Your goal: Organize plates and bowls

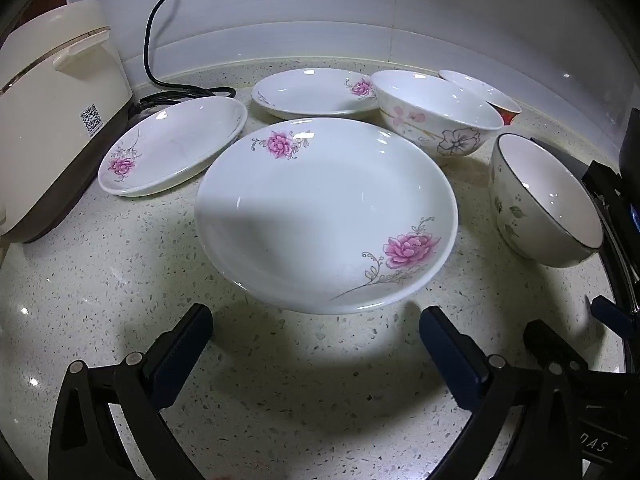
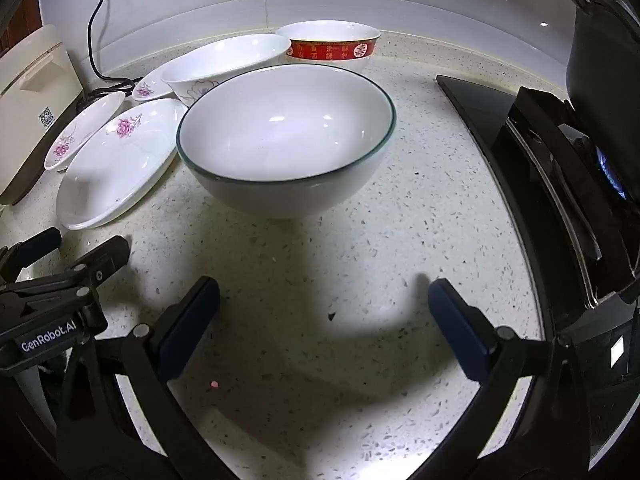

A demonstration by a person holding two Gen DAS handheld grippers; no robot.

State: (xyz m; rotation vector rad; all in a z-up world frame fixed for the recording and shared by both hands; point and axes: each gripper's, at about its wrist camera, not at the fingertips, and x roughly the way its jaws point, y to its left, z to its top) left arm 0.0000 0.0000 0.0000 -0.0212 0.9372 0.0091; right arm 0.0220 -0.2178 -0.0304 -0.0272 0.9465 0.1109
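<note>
My left gripper (image 1: 316, 332) gapes wide and empty just short of the big peony plate (image 1: 326, 216), dead ahead, while my right gripper (image 2: 324, 300), equally open and empty, faces the dark-rimmed bowl (image 2: 286, 140) beside that plate.

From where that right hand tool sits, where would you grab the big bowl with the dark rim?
Probably the near rim of the bowl, coming straight forward from the right gripper. The bowl stands upright and open, its wall too wide and round for the fingers to span, so one finger would go inside, one outside. The far side is crowded by other bowls.
</note>
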